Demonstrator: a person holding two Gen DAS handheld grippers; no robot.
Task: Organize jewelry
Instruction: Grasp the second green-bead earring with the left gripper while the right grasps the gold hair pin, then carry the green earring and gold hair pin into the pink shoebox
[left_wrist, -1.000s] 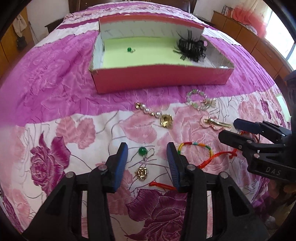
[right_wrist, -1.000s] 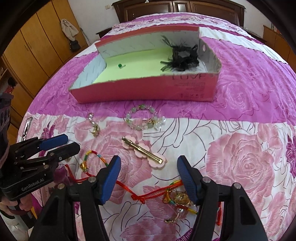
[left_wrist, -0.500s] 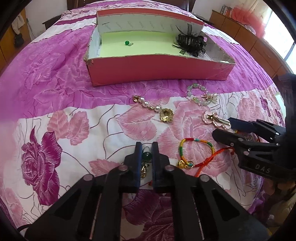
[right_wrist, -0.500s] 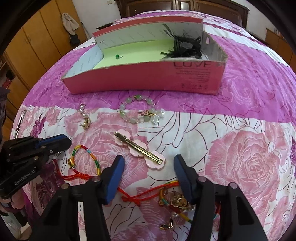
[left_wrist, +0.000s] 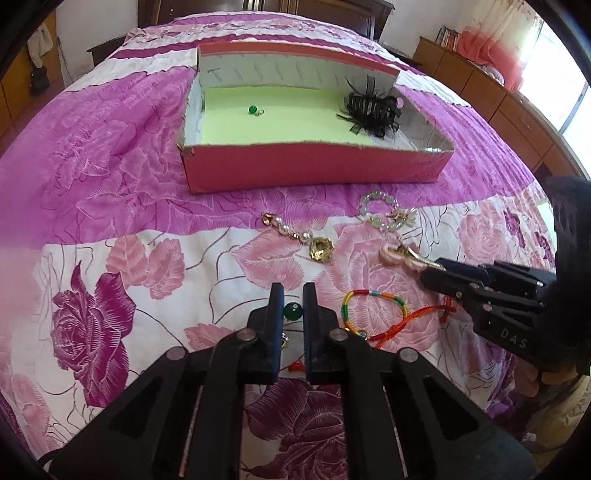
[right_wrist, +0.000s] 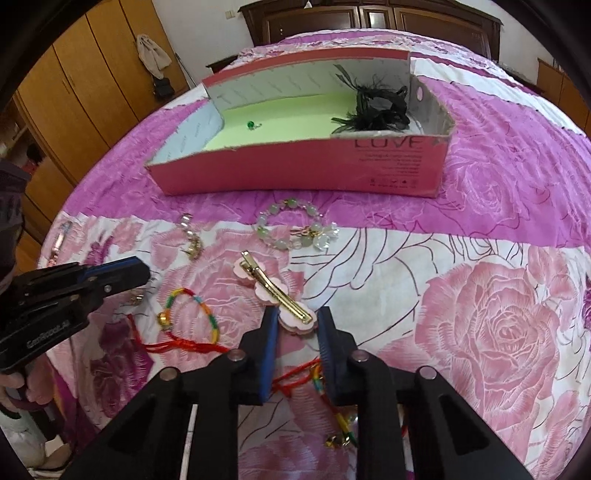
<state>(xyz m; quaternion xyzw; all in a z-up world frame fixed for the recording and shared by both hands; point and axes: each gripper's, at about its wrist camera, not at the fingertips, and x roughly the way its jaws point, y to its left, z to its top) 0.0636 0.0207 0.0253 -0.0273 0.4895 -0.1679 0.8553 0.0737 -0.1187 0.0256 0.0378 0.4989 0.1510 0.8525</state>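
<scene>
My left gripper (left_wrist: 293, 290) is shut on a green bead earring (left_wrist: 293, 312) just above the flowered bedspread; a gold charm (left_wrist: 284, 341) lies under its jaws. My right gripper (right_wrist: 297, 314) is closing, and its blue pads meet the sides of the near pink flower of a gold hair clip (right_wrist: 280, 291). In the left wrist view that clip (left_wrist: 400, 254) sits at the tips of the right gripper (left_wrist: 437, 267). The red box (left_wrist: 314, 170) with a green floor holds a matching green earring (left_wrist: 253, 109) and a black hair claw (left_wrist: 373, 110).
On the bedspread lie a pearl and gold piece (left_wrist: 317, 249), a pale bead bracelet (right_wrist: 295, 229), a rainbow cord bracelet (right_wrist: 192, 310) and a red cord with charms (right_wrist: 332, 417). A silver pin (right_wrist: 59, 240) lies far left. Wardrobes and dressers stand around the bed.
The left jaws came together on the green bead earring. The right gripper moved forward to the hair clip and its jaws narrowed around the near flower.
</scene>
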